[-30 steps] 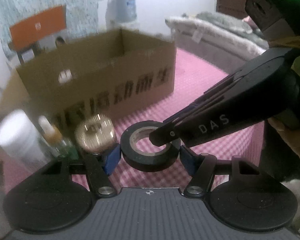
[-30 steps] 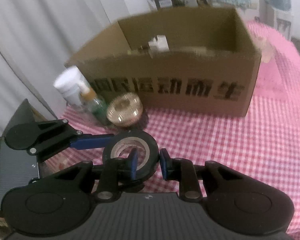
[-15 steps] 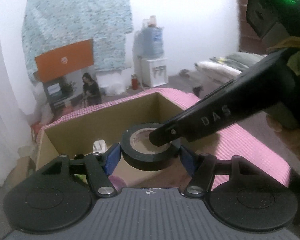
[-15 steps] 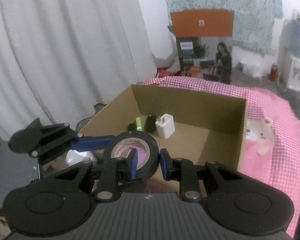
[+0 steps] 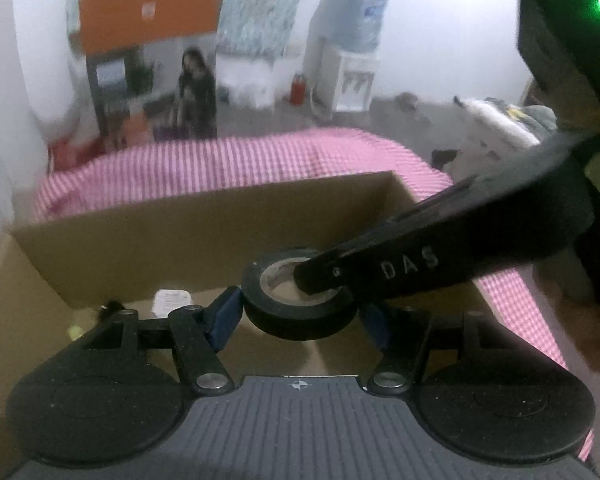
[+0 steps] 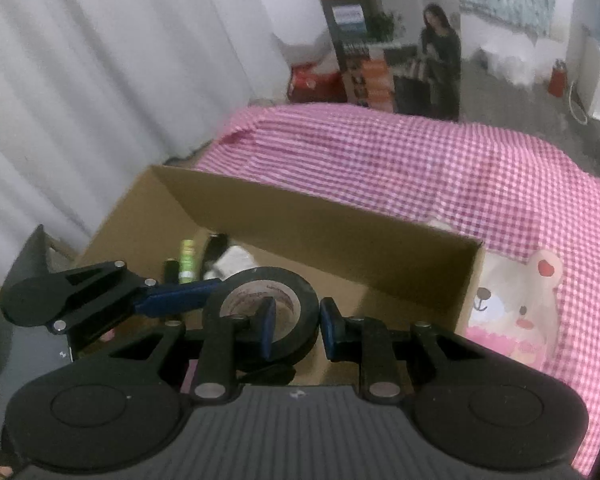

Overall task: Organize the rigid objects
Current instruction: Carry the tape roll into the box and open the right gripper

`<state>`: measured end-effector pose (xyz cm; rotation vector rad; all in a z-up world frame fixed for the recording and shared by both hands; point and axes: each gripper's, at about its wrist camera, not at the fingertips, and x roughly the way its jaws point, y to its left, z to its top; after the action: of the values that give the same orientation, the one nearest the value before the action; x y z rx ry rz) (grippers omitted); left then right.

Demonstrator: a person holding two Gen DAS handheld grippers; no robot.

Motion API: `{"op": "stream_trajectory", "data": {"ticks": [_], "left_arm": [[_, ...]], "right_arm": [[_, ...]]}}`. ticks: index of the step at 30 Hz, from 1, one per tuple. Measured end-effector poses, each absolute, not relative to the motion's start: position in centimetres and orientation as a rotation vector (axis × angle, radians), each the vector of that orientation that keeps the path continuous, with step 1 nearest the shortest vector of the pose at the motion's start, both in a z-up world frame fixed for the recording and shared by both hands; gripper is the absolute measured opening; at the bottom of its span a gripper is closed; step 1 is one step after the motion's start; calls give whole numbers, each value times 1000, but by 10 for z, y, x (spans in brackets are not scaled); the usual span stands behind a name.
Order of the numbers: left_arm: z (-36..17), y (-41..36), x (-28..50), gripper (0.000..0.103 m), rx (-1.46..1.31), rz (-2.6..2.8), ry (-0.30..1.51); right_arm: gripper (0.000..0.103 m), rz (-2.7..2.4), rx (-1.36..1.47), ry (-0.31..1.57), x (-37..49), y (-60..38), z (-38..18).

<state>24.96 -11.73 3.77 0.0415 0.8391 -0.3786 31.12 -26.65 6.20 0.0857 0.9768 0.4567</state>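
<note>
A black roll of tape (image 5: 300,308) hangs in the air over the open cardboard box (image 5: 204,232). My left gripper (image 5: 300,314) is shut on the roll's outer sides. My right gripper (image 6: 294,330) is shut on the roll's wall (image 6: 300,336), with one finger inside the hole and one outside. Its finger reaches into the hole in the left wrist view. In the right wrist view the box (image 6: 340,232) lies below, holding a white block (image 6: 232,260), a green tube (image 6: 188,260) and a dark object (image 6: 172,270).
The box stands on a table with a pink checked cloth (image 6: 460,168). White curtains (image 6: 100,80) hang at the left. A water dispenser (image 5: 352,60) and an orange-topped display stand (image 5: 148,60) are in the room beyond.
Both grippers have carried the tape roll up from the table beside the box and forward over the box opening. Both grips have held.
</note>
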Motion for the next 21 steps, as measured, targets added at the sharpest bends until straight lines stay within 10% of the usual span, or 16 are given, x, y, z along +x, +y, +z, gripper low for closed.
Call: {"op": "stream_trajectory", "data": {"ticks": [21], "left_arm": [[25,-129,296,65,125,-312,935]], "right_arm": [[27,439,36,1036,370,-258,28]]}}
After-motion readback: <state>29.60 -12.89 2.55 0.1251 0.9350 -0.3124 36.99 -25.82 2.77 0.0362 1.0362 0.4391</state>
